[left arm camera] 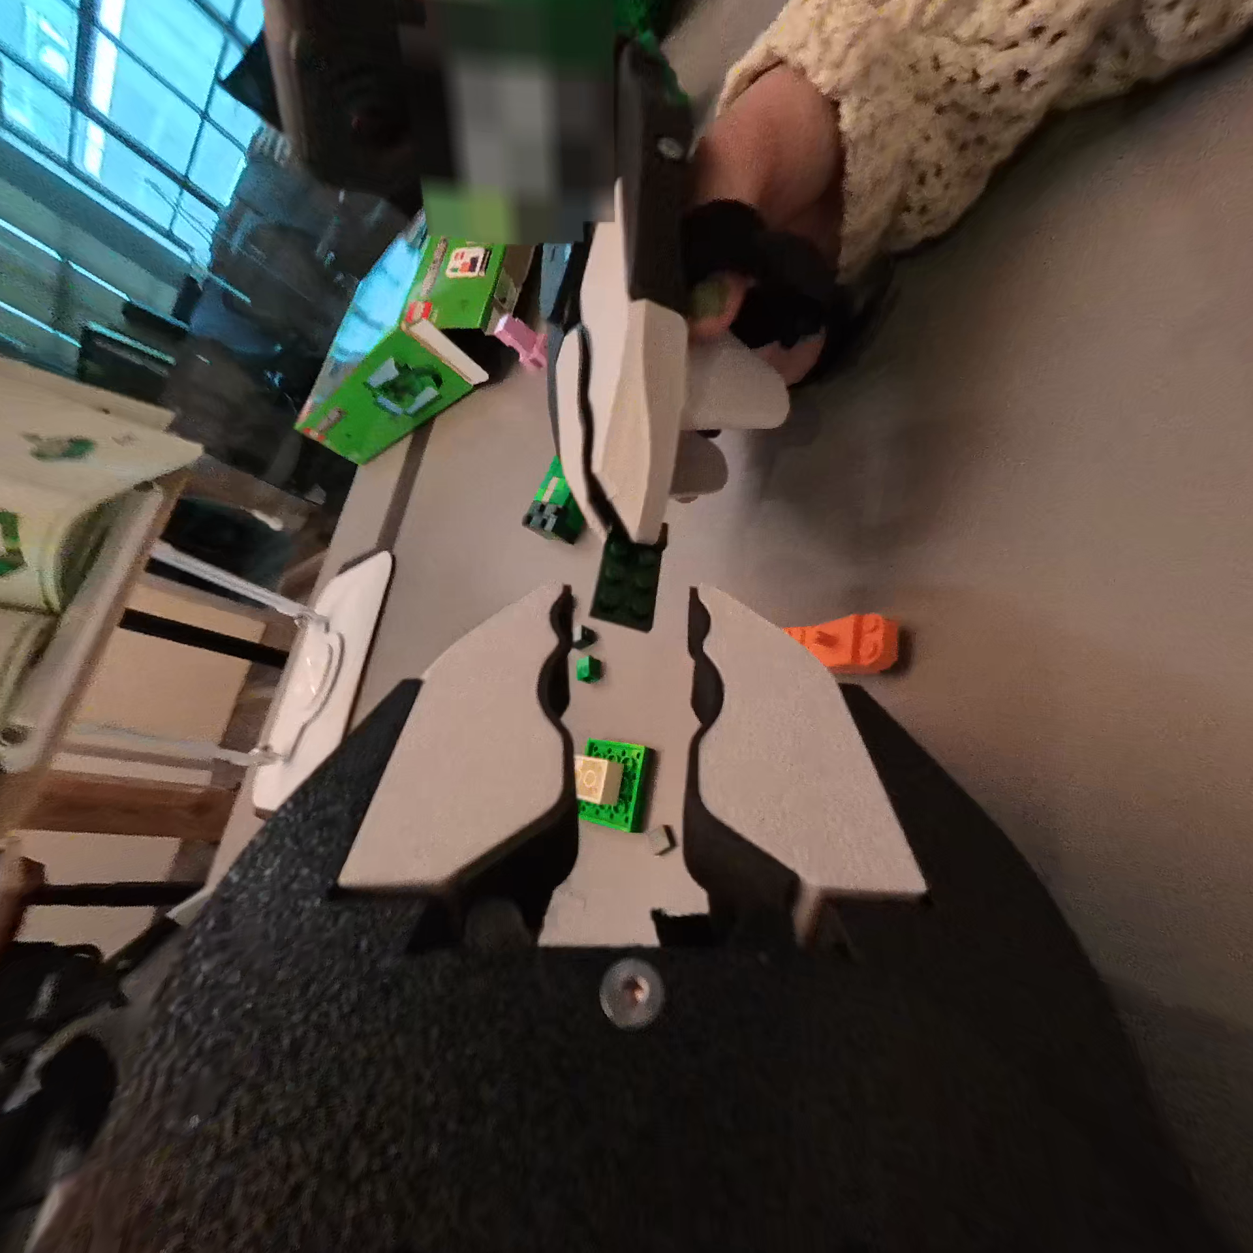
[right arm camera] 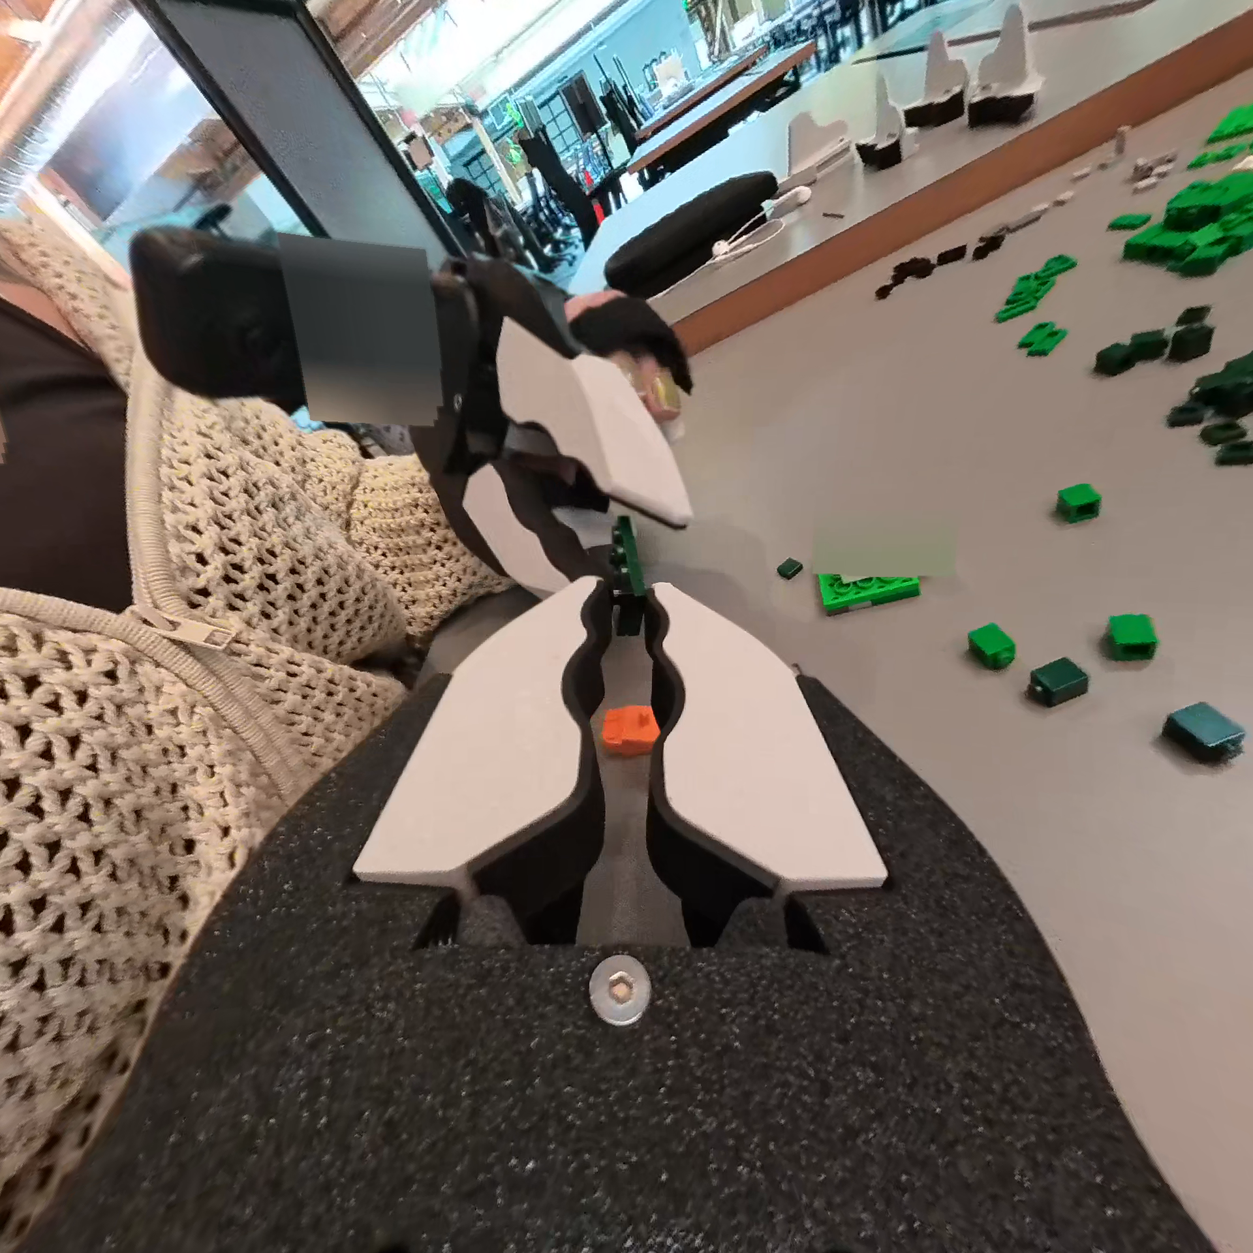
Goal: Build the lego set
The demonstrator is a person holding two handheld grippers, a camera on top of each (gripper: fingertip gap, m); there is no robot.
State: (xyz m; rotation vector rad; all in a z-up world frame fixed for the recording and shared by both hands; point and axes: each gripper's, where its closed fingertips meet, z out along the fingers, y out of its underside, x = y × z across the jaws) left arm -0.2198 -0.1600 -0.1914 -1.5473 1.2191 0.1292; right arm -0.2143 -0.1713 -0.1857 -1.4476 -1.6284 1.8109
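- Left gripper (left arm camera: 629, 603): jaws apart, nothing between them; a dark green plate (left arm camera: 627, 583) hangs just past its tips.
- Under the left jaws on the grey bench (left arm camera: 1017, 474): a bright green plate (left arm camera: 620, 807) with a cream brick (left arm camera: 597, 780) on top, a small grey piece (left arm camera: 661, 839) just beside it, and two tiny green bits (left arm camera: 588, 668) nearer the fingertips.
- Orange brick tool (left arm camera: 851, 643) lies flat on the bench to the right of the left gripper, apart from the plates.
- Right gripper (right arm camera: 627, 593): jaws clenched on the dark green plate (right arm camera: 627, 576), pinched at its edge, plate on end and off the bench. From the left wrist view, this gripper (left arm camera: 627, 522) comes in from above with the plate at its tip.
- From the right wrist view, the left gripper (right arm camera: 613, 542) sits just beyond the plate; whether it touches is unclear.
- Same view: the orange tool (right arm camera: 630, 731) shows through the gap below the held plate, and a bright green plate (right arm camera: 868, 590) sits off to the right.
- Loose green bricks (right arm camera: 1129, 637) and dark green ones (right arm camera: 1058, 681) lie scattered on the bench further right, with a denser pile (right arm camera: 1200, 230) at the far end.
- Far side in the left view: a green set box (left arm camera: 386, 380), a small green and black build (left arm camera: 552, 515) and a pink piece (left arm camera: 522, 339).
- Cream knit sleeve (left arm camera: 983, 102) sits behind the right gripper.
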